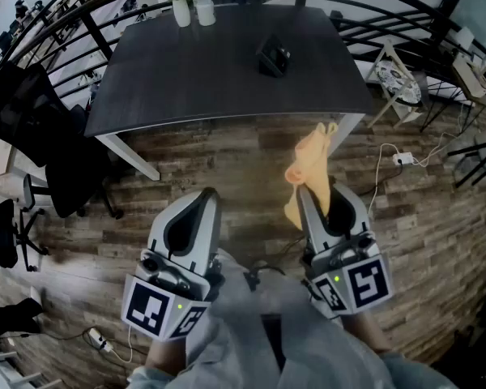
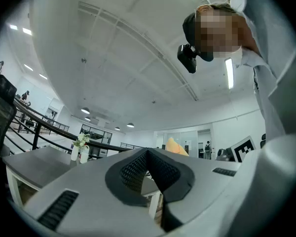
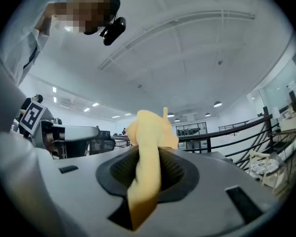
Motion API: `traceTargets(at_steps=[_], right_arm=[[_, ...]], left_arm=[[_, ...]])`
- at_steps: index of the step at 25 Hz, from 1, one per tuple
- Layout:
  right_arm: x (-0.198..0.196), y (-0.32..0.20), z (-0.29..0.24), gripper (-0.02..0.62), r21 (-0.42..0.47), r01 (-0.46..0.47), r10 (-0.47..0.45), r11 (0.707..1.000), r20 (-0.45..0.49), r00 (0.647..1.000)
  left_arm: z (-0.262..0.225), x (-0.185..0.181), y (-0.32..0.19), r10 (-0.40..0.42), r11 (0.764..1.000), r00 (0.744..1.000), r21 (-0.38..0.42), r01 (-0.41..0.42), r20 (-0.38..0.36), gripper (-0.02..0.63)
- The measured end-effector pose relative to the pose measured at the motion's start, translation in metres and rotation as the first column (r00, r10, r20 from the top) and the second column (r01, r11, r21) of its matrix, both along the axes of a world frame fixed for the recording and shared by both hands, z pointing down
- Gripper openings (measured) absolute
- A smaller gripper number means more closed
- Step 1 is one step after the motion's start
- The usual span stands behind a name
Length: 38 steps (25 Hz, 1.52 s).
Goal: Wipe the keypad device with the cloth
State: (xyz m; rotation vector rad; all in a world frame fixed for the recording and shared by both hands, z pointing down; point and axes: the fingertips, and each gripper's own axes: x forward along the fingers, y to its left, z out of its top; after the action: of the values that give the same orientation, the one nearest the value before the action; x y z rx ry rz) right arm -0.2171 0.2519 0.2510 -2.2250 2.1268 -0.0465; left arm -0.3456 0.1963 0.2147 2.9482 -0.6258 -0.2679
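Observation:
The black keypad device (image 1: 274, 57) lies on the far right part of a dark grey table (image 1: 186, 79). Both grippers hang over the wooden floor, short of the table's near edge. My right gripper (image 1: 324, 197) is shut on a yellow cloth (image 1: 312, 168), which bunches up above its tips. In the right gripper view the cloth (image 3: 148, 137) fills the gap between the jaws of the right gripper (image 3: 150, 154) and trails down toward the camera. My left gripper (image 1: 208, 194) is shut with nothing in it; in its own view the left gripper (image 2: 148, 154) has its pads meeting.
Two white vases (image 1: 193, 8) stand at the table's far edge. Black office chairs (image 1: 32, 112) sit to the left. A white side table (image 1: 397, 83) and a power strip (image 1: 403, 159) with its cable are on the right. Dark railings curve behind the table.

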Motion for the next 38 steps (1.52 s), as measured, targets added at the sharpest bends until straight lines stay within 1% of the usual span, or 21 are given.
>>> traceTargets(at_steps=[14, 18, 23, 27, 30, 38], right_arm=[[0.000, -0.003, 0.002, 0.100, -0.005, 0.013, -0.013, 1.000, -0.001, 1.000], [0.005, -0.002, 0.002, 0.100, 0.001, 0.003, -0.003, 1.000, 0.008, 1.000], [0.016, 0.003, 0.002, 0.100, 0.004, -0.015, 0.015, 1.000, 0.013, 1.000], [0.025, 0.011, 0.003, 0.100, 0.003, -0.034, 0.034, 0.999, 0.015, 0.999], [0.031, 0.015, 0.003, 0.100, 0.003, -0.054, 0.054, 0.999, 0.016, 0.998], [0.053, 0.025, 0.008, 0.100, 0.003, -0.141, 0.141, 0.990, 0.022, 0.990]], left_arm=[[0.001, 0.003, -0.002, -0.002, 1.000, 1.000, 0.001, 0.002, -0.001, 0.012], [0.004, 0.006, -0.002, 0.002, 1.000, 1.000, -0.004, -0.002, 0.011, 0.012], [-0.001, 0.015, 0.000, 0.007, 1.000, 1.000, 0.009, -0.007, -0.006, 0.012], [-0.001, 0.022, 0.004, 0.019, 1.000, 1.000, 0.013, -0.019, 0.004, 0.012], [-0.005, 0.028, 0.005, 0.034, 0.999, 0.999, 0.023, -0.034, -0.002, 0.012], [0.003, 0.051, 0.005, 0.113, 0.993, 0.994, 0.013, -0.113, 0.014, 0.012]])
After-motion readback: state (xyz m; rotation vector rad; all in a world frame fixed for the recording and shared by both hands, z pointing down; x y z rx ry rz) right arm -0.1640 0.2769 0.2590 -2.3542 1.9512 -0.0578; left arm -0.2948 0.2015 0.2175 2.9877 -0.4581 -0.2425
